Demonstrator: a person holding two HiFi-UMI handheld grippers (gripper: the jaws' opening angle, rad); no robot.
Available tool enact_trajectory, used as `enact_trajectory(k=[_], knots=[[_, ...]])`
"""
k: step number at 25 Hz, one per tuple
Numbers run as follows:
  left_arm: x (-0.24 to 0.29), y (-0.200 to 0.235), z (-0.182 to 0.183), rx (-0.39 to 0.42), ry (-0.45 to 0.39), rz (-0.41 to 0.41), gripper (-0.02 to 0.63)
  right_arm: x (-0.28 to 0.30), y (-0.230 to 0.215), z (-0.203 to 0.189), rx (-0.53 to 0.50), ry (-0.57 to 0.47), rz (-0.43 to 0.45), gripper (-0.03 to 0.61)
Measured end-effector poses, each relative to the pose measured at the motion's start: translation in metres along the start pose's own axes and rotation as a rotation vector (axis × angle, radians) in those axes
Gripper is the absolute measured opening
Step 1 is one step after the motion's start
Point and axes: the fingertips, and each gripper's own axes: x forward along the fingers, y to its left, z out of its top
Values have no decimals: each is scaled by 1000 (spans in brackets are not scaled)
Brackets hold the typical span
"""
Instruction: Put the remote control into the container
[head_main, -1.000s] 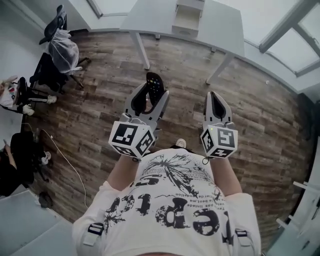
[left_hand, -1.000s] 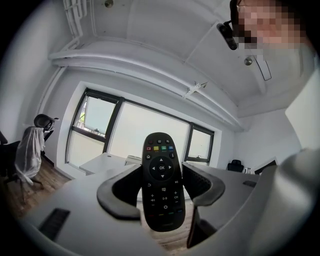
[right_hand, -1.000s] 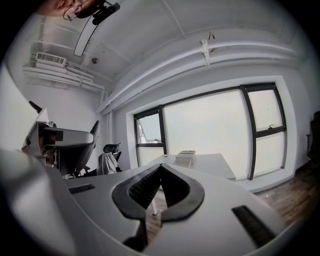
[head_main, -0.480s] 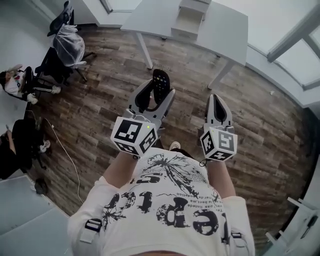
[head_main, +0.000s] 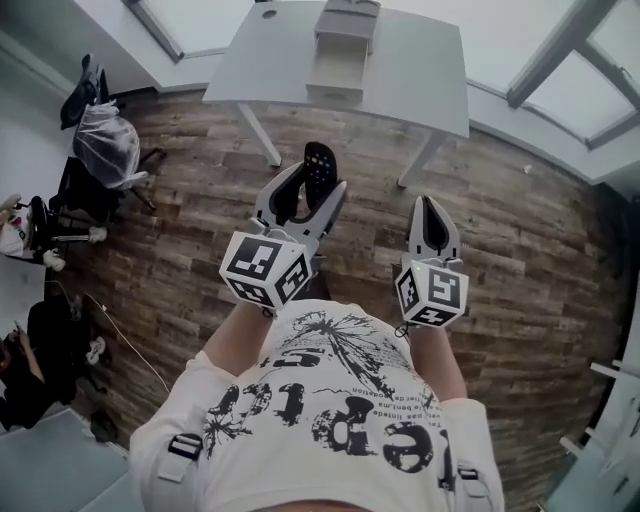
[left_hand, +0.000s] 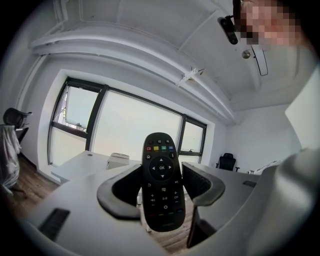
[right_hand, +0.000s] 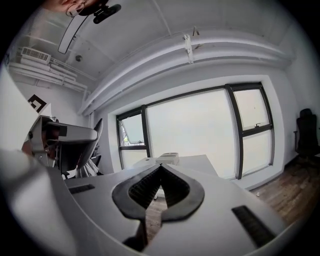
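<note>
Black slim plastic remote control (left_hand: 162, 182): long axis runs along the jaws of the left gripper (head_main: 312, 186). Its coloured-button end points far, past the jaw tips, toward the white rectangular table (head_main: 420, 70). The button face is turned toward that gripper's camera. The jaws stand wide and clamp the remote's lower half from both sides. The remote is in the air over the wooden plank floor (head_main: 520, 260), well apart from the white open-topped box container (head_main: 338, 72) on the table. Right gripper (right_hand: 161, 166): jaws closed together, nothing between them.

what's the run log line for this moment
left hand-held gripper: shut on remote control | right hand-held gripper: shut, empty | container: on table ahead
</note>
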Motion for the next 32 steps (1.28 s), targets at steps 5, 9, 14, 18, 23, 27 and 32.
enact_trajectory(k=[5, 9, 14, 18, 23, 27, 32], knots=[[35, 55, 16, 28, 9, -40, 262, 59, 20, 10, -8, -5, -39, 2], [60, 106, 31, 28, 9, -82, 262, 112, 46, 14, -12, 0, -59, 2], [85, 176, 51, 12, 17, -111, 262, 177, 78, 26, -22, 0, -82, 2], [105, 217, 55, 10, 48, -138, 262, 217, 95, 30, -20, 7, -102, 2], [124, 253, 55, -28, 68, -154, 262, 256, 108, 25, -29, 49, -112, 2], [136, 274, 54, -43, 75, -126, 262, 281, 107, 22, -28, 71, -100, 2], [159, 284, 53, -73, 80, -70, 262, 314, 91, 30, -38, 72, -60, 2]])
